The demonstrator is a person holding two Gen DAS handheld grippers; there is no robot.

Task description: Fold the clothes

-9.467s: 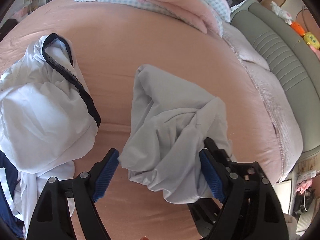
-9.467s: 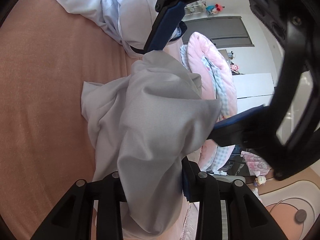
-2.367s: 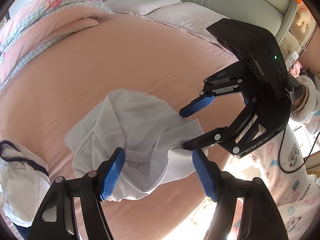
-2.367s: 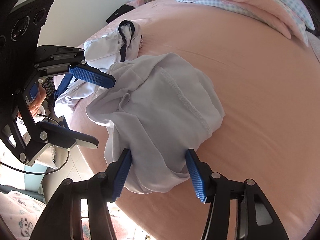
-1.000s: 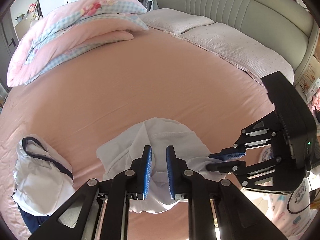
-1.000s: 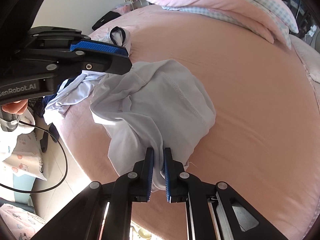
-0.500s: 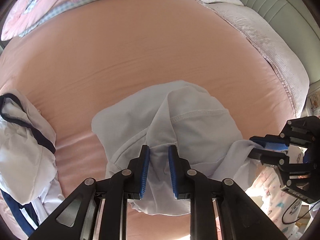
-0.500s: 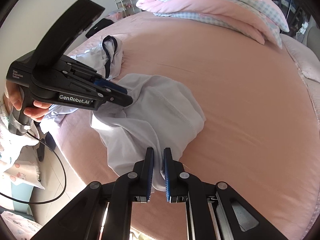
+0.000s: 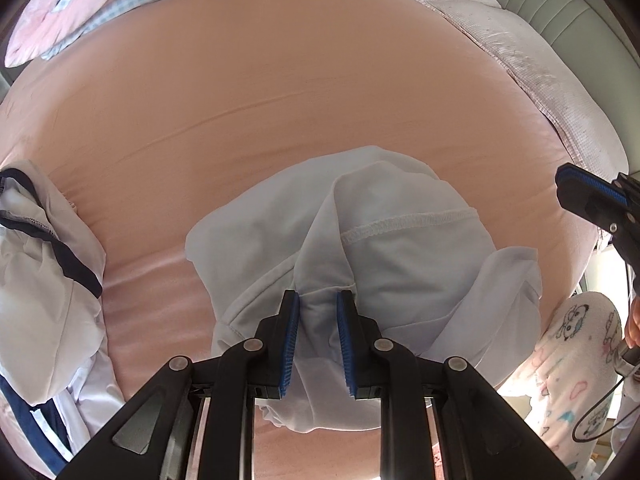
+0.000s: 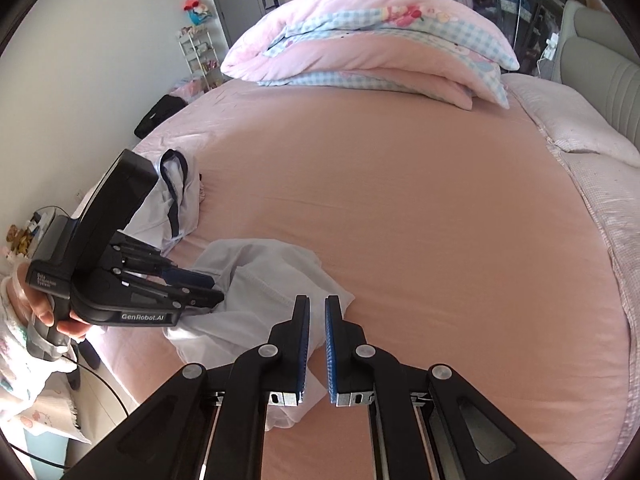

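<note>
Pale grey garment (image 9: 404, 256), crumpled, near edge of the pink bed (image 9: 280, 80); my left hand-held gripper (image 9: 318, 300) pinches a fold of it between its blue pads. White navy-trimmed clothes (image 9: 44, 280) heaped at left. Folded quilt (image 9: 100, 4) far left.

Right wrist view: my right hand-held gripper (image 10: 316, 308) closed on nothing, lifted over the bed sheet (image 10: 400, 200); garment (image 10: 260, 280) lies to its left, left hand-held gripper (image 10: 200, 292) clamped on it. Quilt (image 10: 372, 48) far.
</note>
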